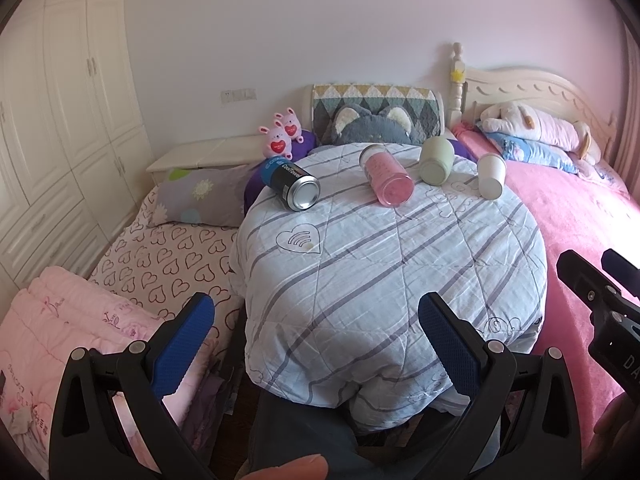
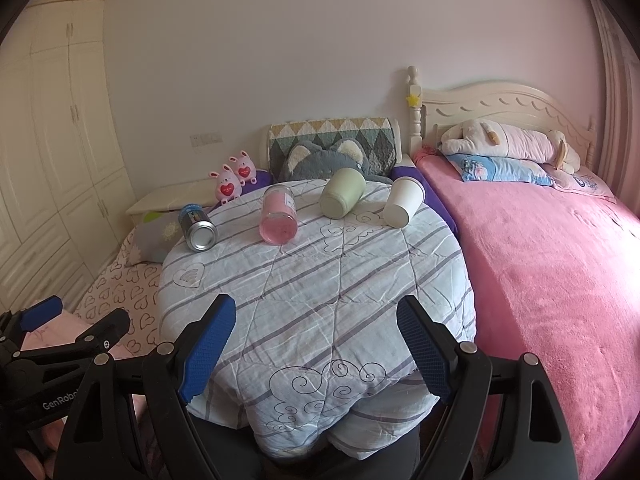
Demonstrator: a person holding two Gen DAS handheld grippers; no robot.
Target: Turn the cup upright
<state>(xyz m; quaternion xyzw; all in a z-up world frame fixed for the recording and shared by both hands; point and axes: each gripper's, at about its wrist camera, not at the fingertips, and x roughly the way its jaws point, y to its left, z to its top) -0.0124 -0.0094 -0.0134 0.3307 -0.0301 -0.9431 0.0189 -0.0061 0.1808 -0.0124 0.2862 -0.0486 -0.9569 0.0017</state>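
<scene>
Lying on their sides along the far edge of the striped quilt (image 2: 320, 280) are four containers in a row: a metal can (image 2: 198, 226), a pink jar (image 2: 279, 220), a green cup (image 2: 343, 194) and a white paper cup (image 2: 402, 202), none touching. Both the left gripper (image 1: 316, 320) and the right gripper (image 2: 316, 320) hover spread wide over the near end of the quilt, grasping nothing and well apart from the cups.

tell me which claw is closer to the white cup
Right. The white cup lies on its side at the quilt's far right; the right claw faces that side, while the left claw sits further left. Both are open and well short.
</scene>
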